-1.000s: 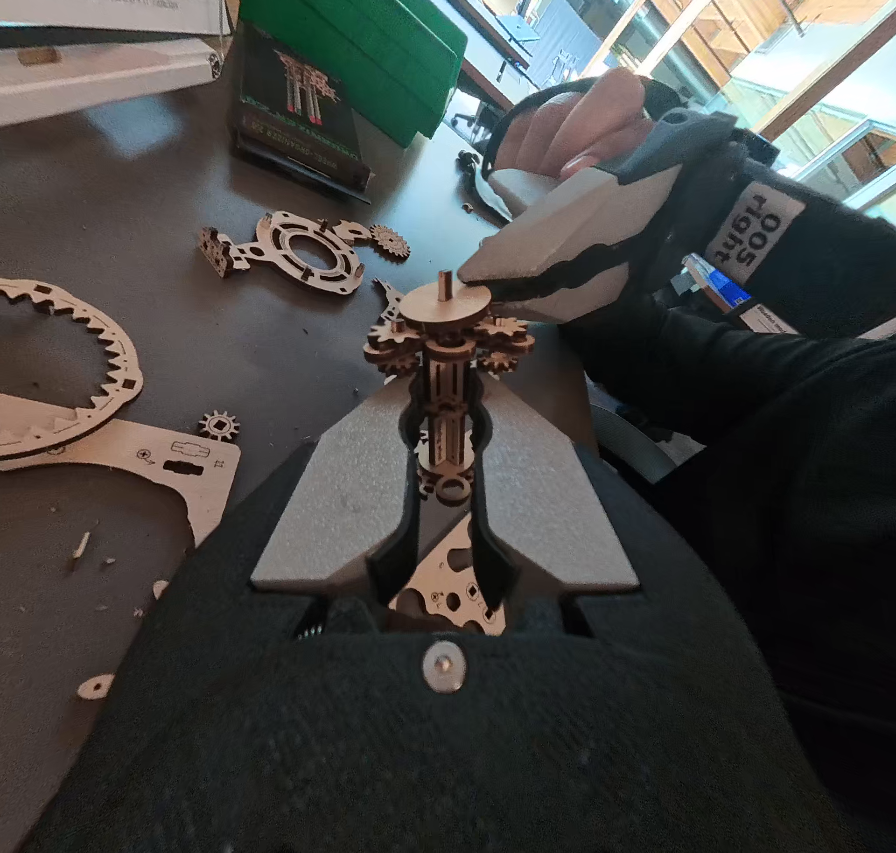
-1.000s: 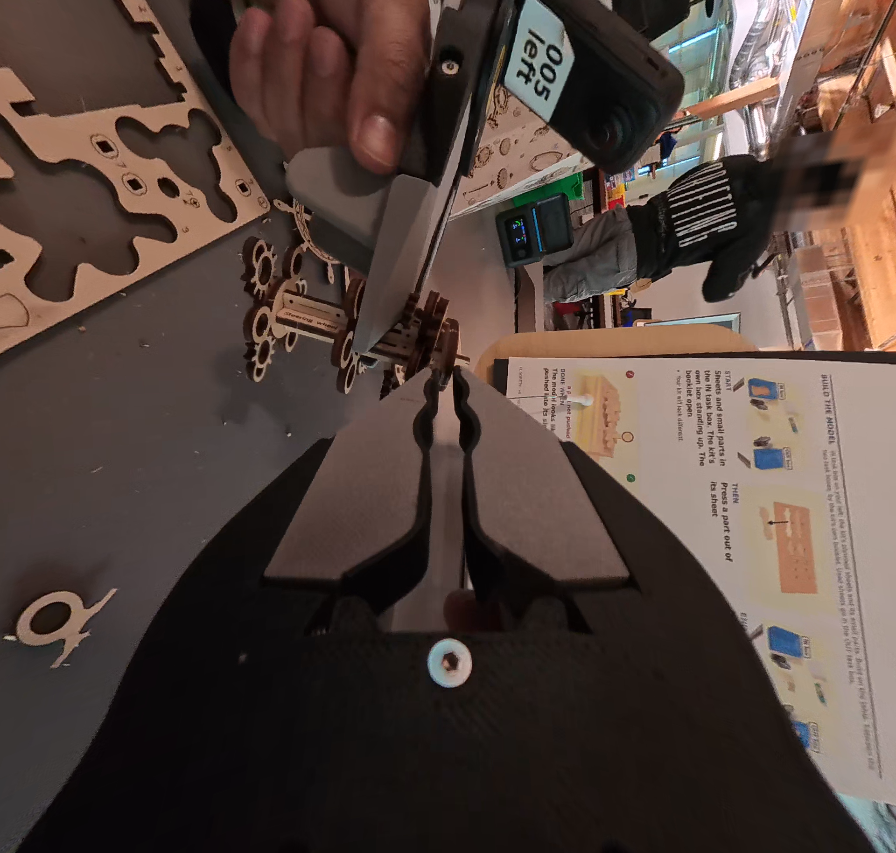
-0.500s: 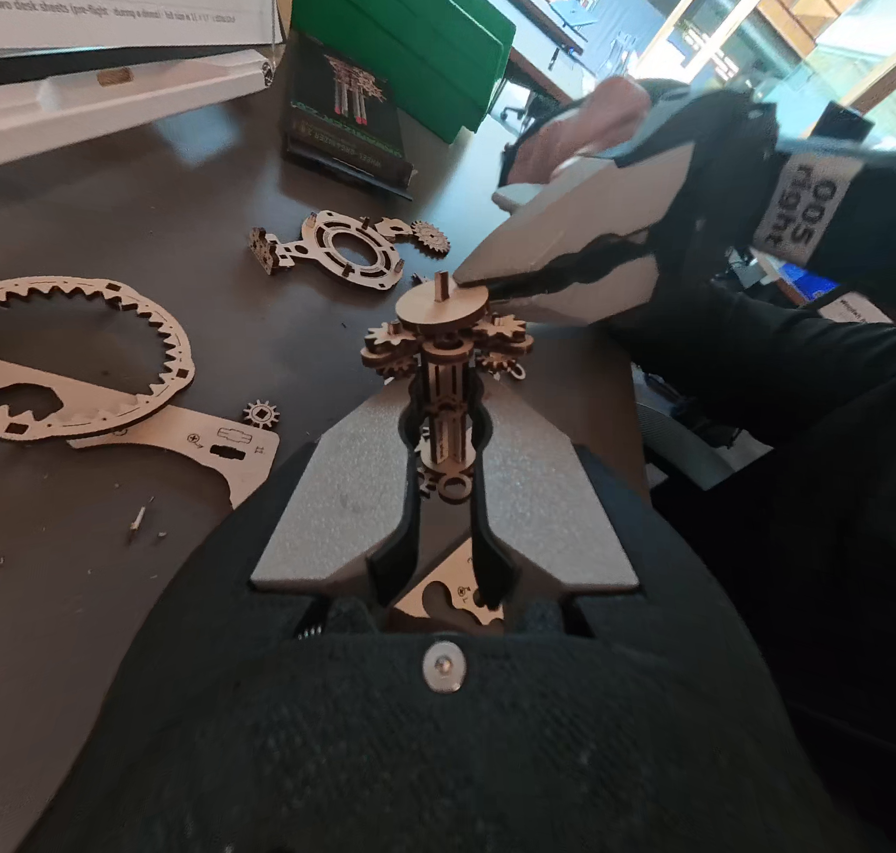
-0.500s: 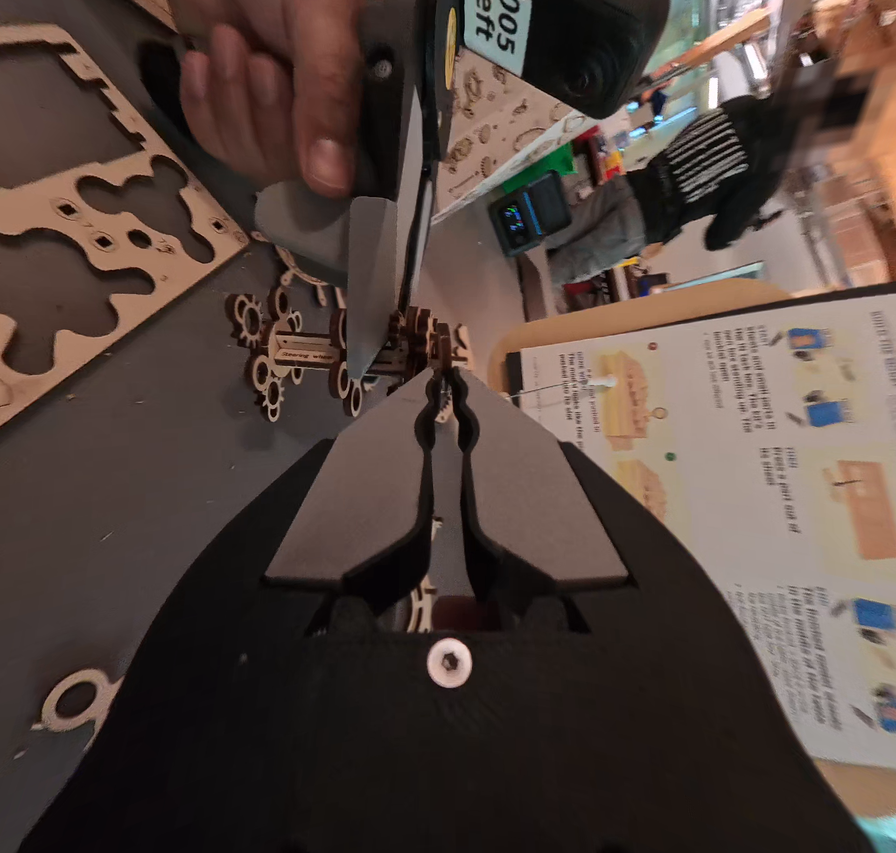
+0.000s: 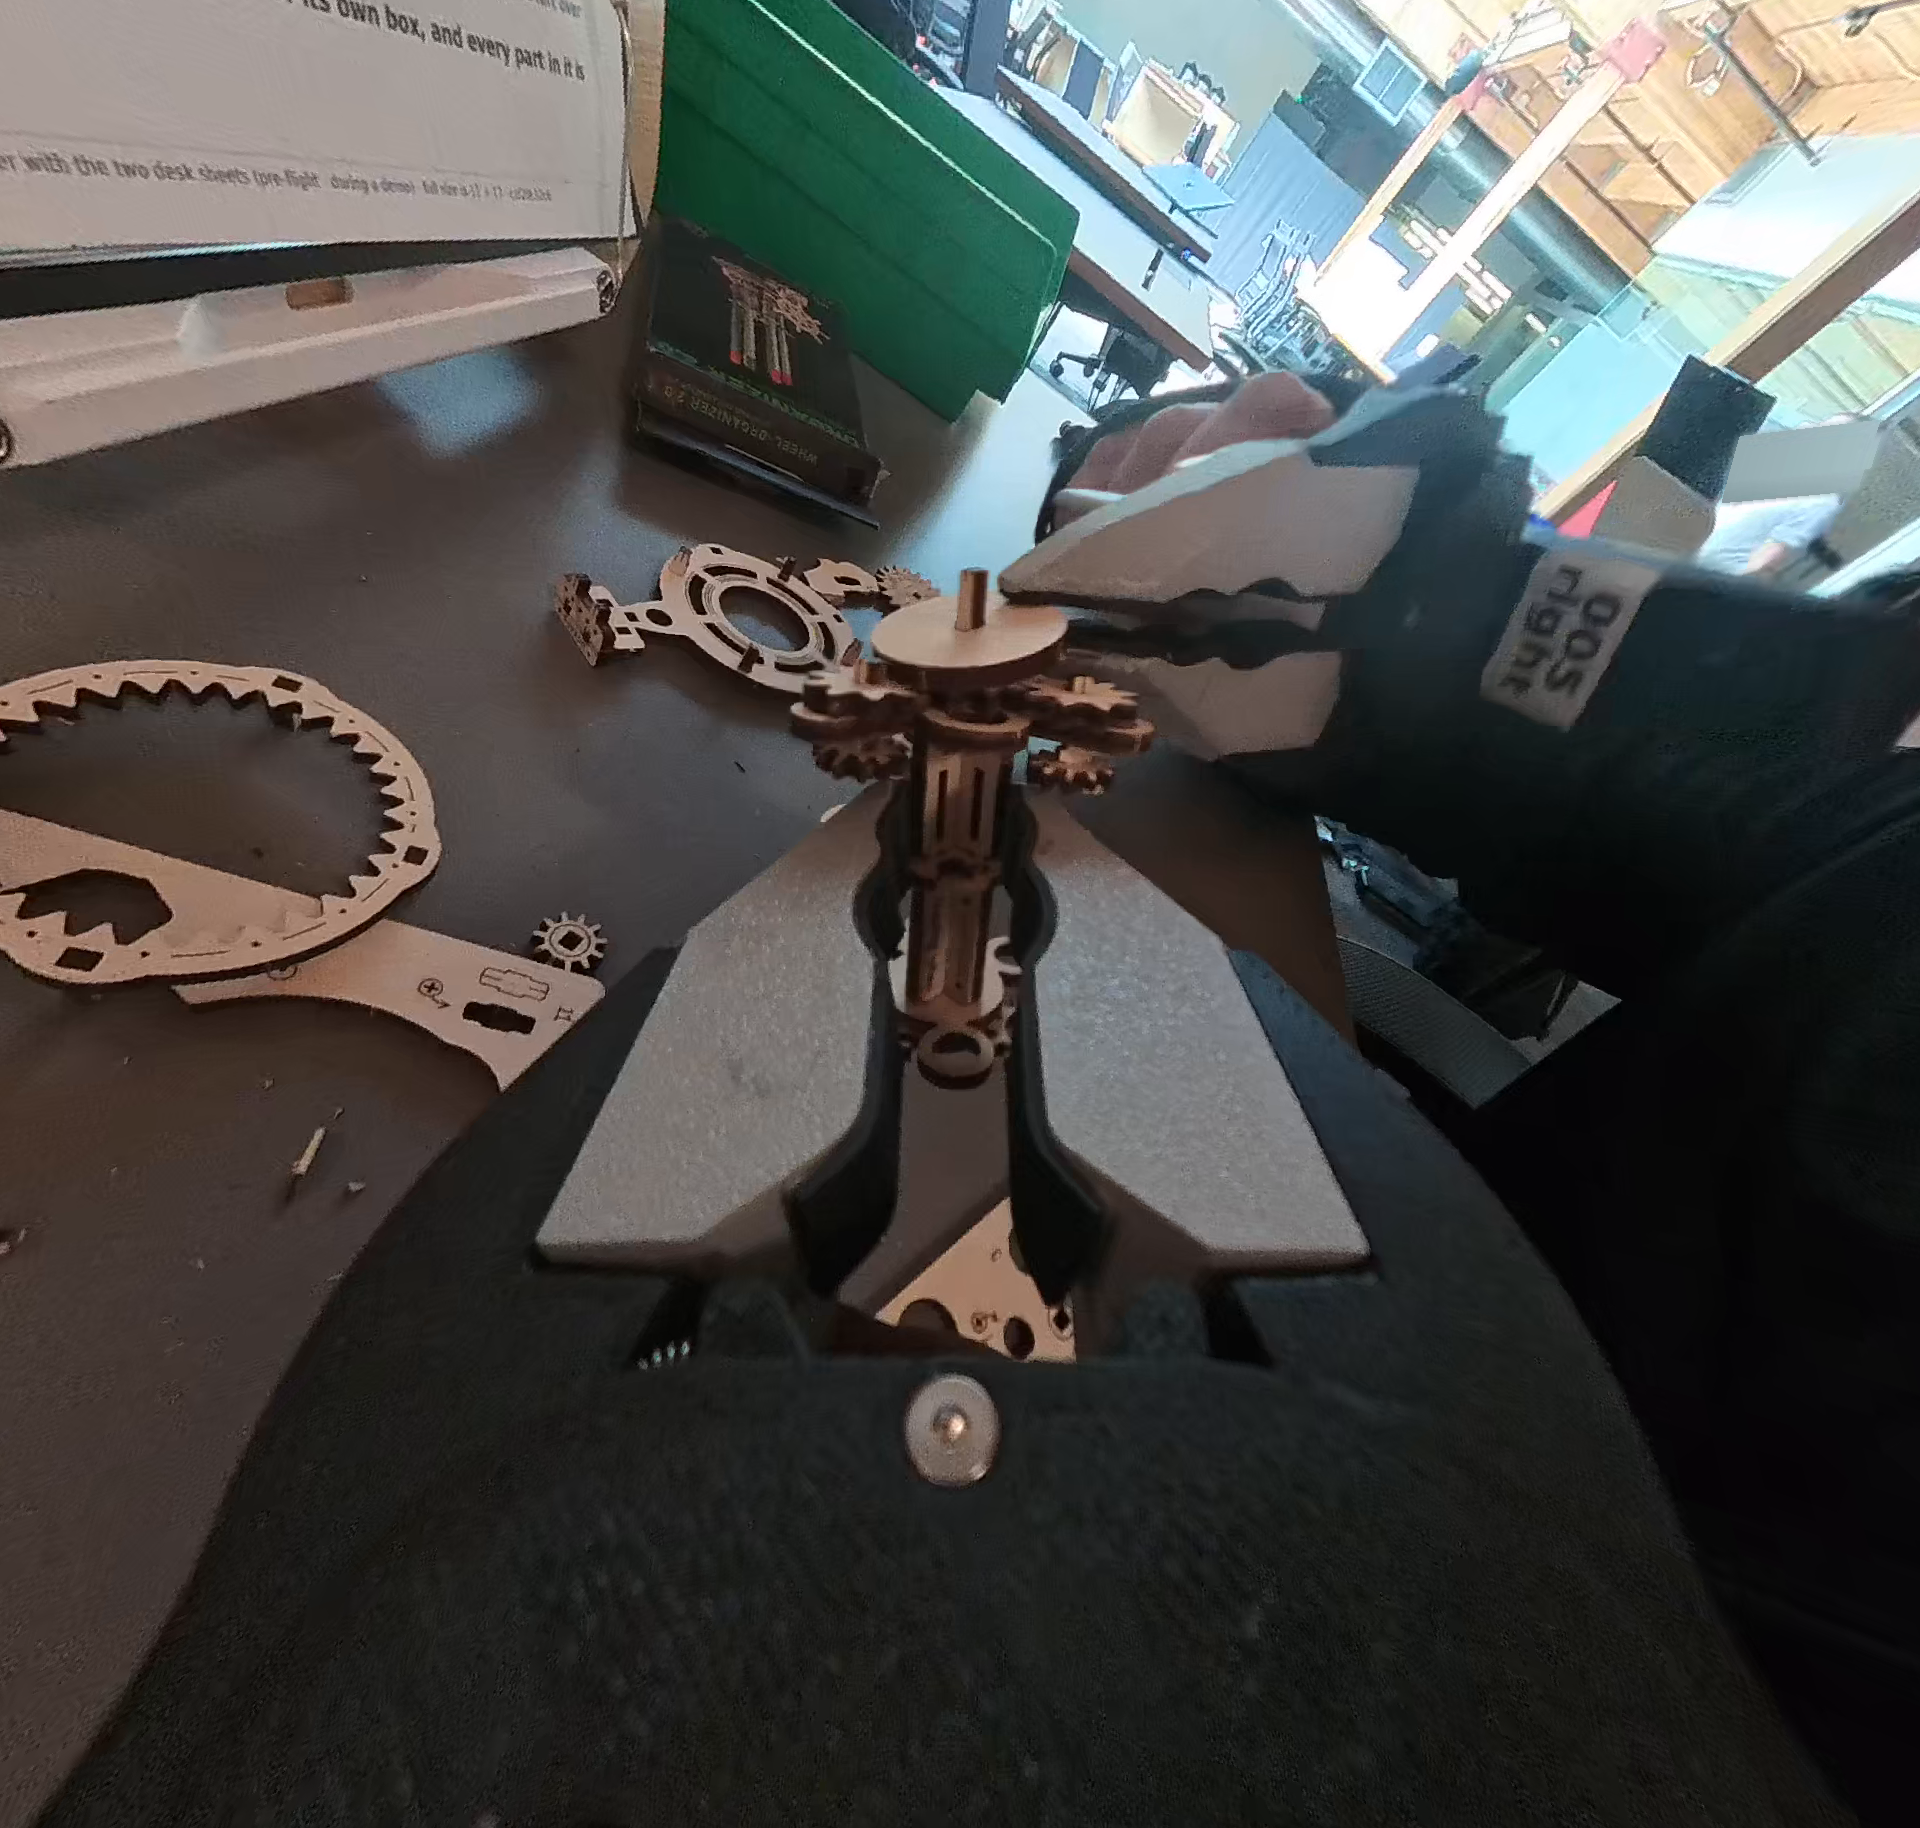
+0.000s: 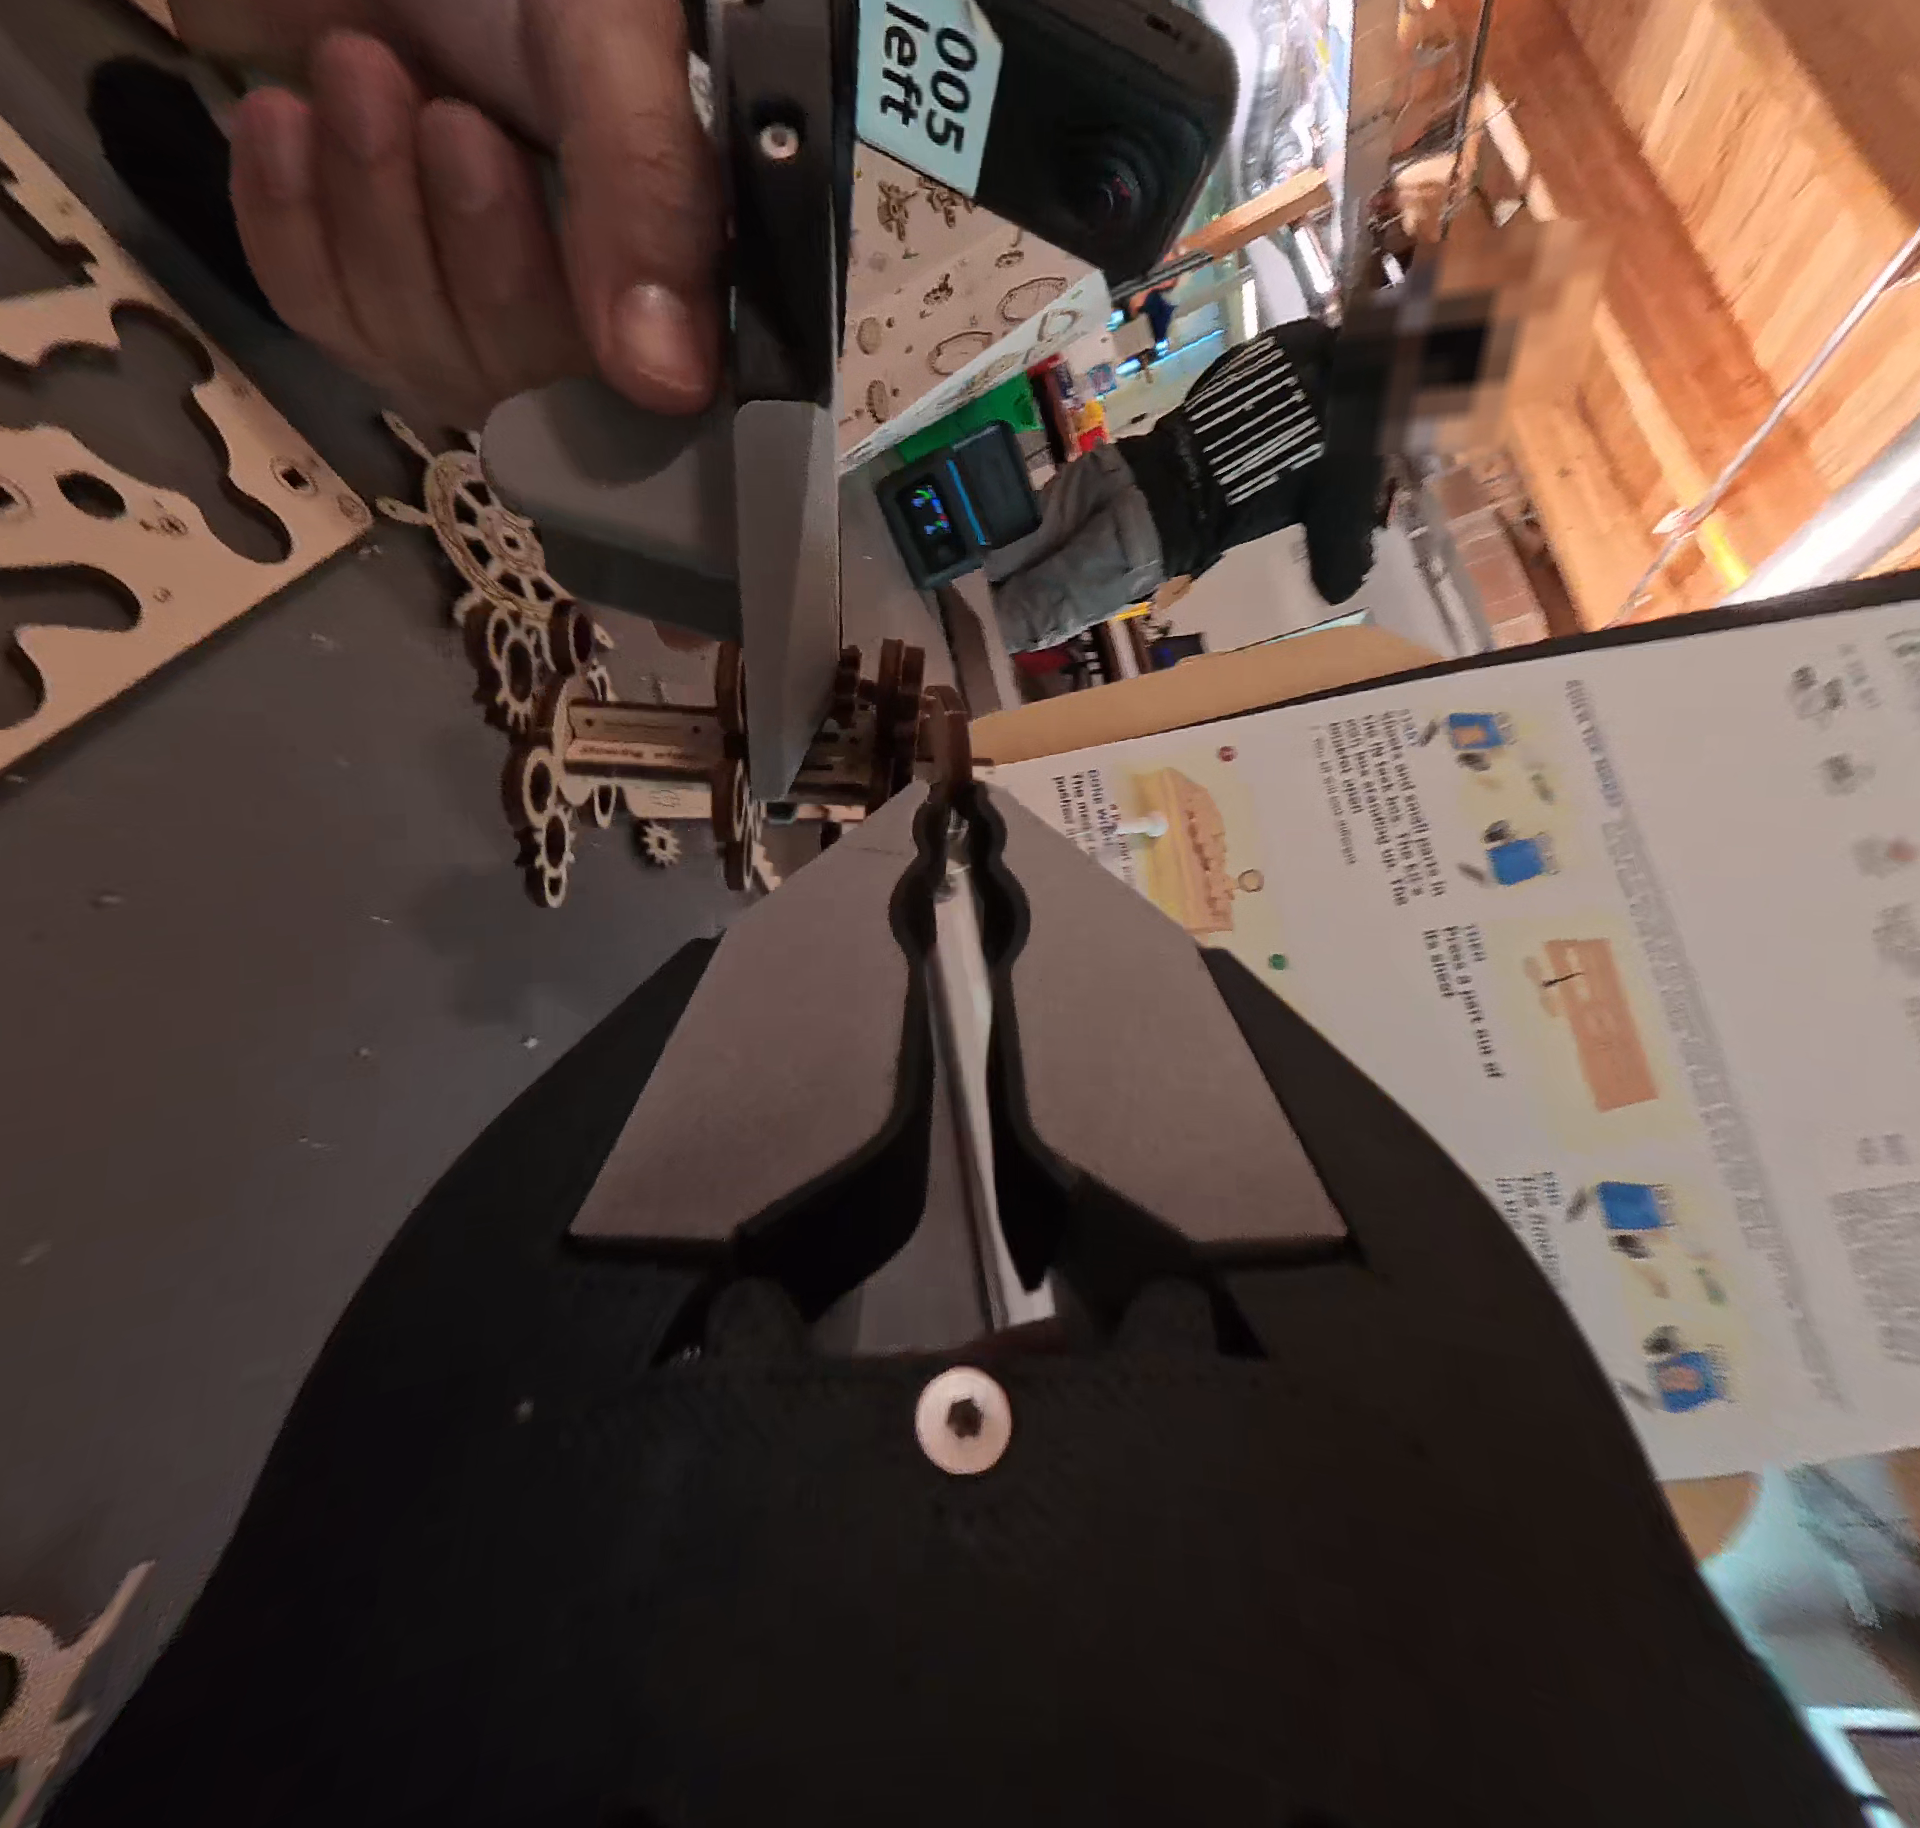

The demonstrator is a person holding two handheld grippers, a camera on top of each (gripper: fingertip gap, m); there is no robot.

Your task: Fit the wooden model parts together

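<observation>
My left gripper (image 5: pixel 954 828) is shut on the shaft of a wooden gear assembly (image 5: pixel 951 874) and holds it upright above the dark table (image 5: pixel 260 1259). Small gears ring the shaft near its top. A round wooden disc (image 5: pixel 966 640) sits on the top peg. My right gripper (image 5: pixel 1044 615) comes in from the right, with one finger above and one below the disc's edge. In the right wrist view the right gripper (image 6: pixel 948 802) pinches the disc's edge (image 6: pixel 943 739), and the assembly (image 6: pixel 644 760) lies sideways under the left gripper's finger (image 6: pixel 784 635).
A toothed ring sheet (image 5: pixel 208 822), a round slotted plate (image 5: pixel 748 625) and a loose small gear (image 5: pixel 566 942) lie on the table. A dark box (image 5: pixel 748 396), a green bin (image 5: pixel 862 168) and a white board (image 5: pixel 291 64) stand behind. A cut-out sheet (image 6: pixel 104 552) and an instruction sheet (image 6: pixel 1558 999) flank the work.
Both grippers kept their hold. The held assembly and both cameras shifted and tilted together, so the table parts slid right in the left wrist view.
</observation>
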